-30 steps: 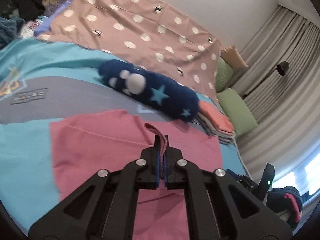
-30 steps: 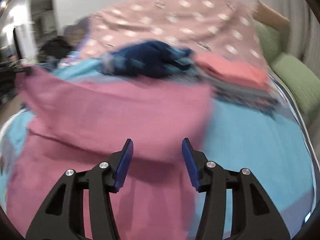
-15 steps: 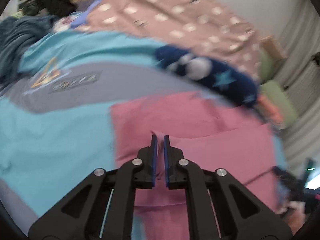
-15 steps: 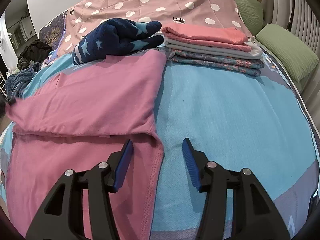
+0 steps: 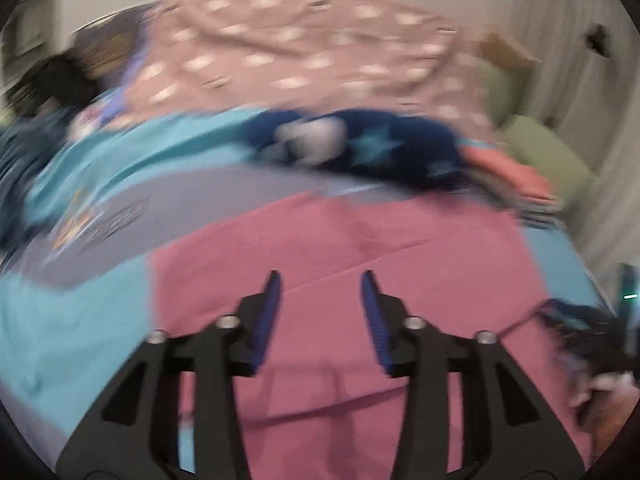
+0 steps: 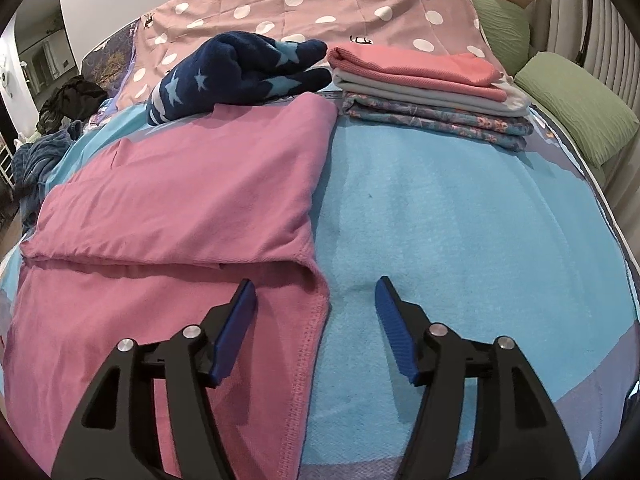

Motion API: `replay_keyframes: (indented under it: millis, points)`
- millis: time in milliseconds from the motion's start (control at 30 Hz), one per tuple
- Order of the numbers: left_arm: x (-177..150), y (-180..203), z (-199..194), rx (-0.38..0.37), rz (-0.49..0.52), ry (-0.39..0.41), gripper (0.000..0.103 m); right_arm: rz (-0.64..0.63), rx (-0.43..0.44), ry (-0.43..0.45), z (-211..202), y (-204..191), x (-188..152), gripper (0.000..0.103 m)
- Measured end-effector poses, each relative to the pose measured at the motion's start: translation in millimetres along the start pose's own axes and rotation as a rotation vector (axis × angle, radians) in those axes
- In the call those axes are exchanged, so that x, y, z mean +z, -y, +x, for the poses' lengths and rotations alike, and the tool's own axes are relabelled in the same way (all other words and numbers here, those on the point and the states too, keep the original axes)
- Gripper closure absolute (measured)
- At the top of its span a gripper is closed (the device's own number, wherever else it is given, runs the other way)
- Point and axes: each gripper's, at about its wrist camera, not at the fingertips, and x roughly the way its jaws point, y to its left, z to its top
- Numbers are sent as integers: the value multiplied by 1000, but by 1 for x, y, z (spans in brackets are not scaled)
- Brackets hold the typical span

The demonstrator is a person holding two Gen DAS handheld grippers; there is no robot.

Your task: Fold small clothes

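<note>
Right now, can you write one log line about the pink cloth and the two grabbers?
pink garment: top folded down, on blue blanket | left gripper: just opened, empty | right gripper: opening wider, empty, over garment's edge

no readable text anywhere

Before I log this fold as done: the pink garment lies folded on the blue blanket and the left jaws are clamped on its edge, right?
Not quite. The left gripper has just been opening; the left wrist view shows nothing between its jaws. The pink garment does lie folded on the blue blanket.
</note>
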Motion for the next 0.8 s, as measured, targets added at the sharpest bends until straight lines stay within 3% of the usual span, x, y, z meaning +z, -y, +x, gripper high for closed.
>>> replay_keyframes:
  millis: [167,267,333,400,433,567,600,667,800]
  points:
    - [43,95,56,-189,129,-94,55,28,30,18,-2,6,-2,39]
    - [64,152,113,-282,162,-182,57,56,68,27,-4,12,-2,39]
    - [71,184,142,-343,174,-234,67,80,99,32,-5,17,-3,39]
    - [78,210,167,-344,219,-276,70,106,131,37,-6,22,-3,39]
    - [83,222,184,-299,259,-295,70,114,142,39,-7,24,-3,39]
    - [94,235,216,-273,299,-385,71,114,147,41,-8,23,-4,38]
    - [95,234,219,-280,310,-411,73,113,150,41,-8,23,-4,37]
    - [94,234,222,-307,341,-469,98,116,157,39,-8,23,-4,36]
    - [94,239,229,-291,363,-491,100,114,155,42,-9,22,-4,35]
